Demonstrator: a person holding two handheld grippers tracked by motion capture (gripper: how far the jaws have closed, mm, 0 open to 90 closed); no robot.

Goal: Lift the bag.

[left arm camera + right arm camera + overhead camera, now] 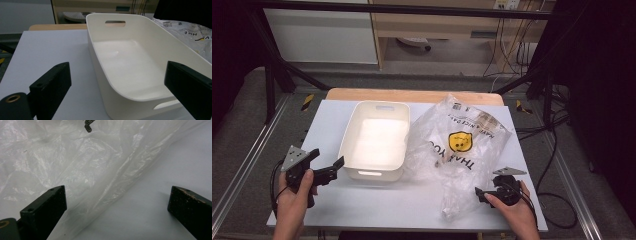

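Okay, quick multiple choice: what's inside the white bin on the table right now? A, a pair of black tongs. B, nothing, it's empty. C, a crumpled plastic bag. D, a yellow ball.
B: the white bin shows a bare floor in the high view and the left gripper view, while the clear plastic bag lies beside it on the table, and the left tongs are open just outside its near corner.

The left gripper (pixel 117 97) has its jaws spread wide, nothing between them but the near corner of a white bin (pixel 130 67). The bin lies just ahead, empty, with a handle slot in its far wall. A white table (pixel 50 50) runs off ahead of the left jaw. A printed plastic bag (pixel 190 35) sits beyond the right jaw, against the bin's side.
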